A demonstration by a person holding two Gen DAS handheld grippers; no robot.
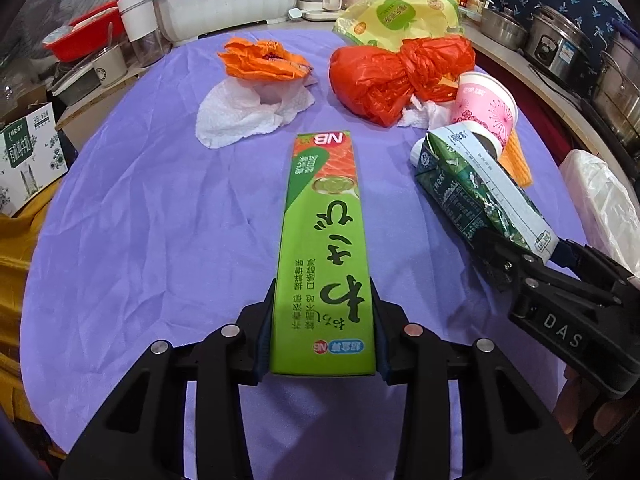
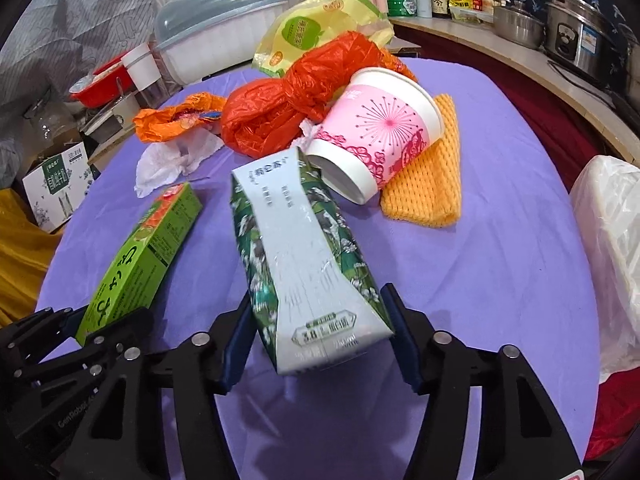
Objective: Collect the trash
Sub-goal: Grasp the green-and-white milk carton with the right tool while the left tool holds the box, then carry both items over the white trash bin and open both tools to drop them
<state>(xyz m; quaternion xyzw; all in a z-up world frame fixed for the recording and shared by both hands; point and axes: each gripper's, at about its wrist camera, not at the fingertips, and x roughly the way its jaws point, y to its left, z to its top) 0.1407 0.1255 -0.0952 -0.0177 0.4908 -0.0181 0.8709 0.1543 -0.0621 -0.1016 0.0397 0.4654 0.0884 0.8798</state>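
The left gripper (image 1: pixel 323 334) pinches the green box (image 1: pixel 323 240), the right gripper (image 2: pixel 320 338) the milk carton (image 2: pixel 304 256) (squashed already); either could slip onto the bench (image 2: pixel 500 248).

purple tablecloth (image 1: pixel 140 208), white dish-rack cover (image 1: pixel 224 0), steel pots (image 1: pixel 560 46), red basin (image 1: pixel 90 32)

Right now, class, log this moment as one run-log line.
left gripper: shut on green wasabi box | right gripper: shut on milk carton | still on purple tablecloth: pink paper cup, red plastic bag
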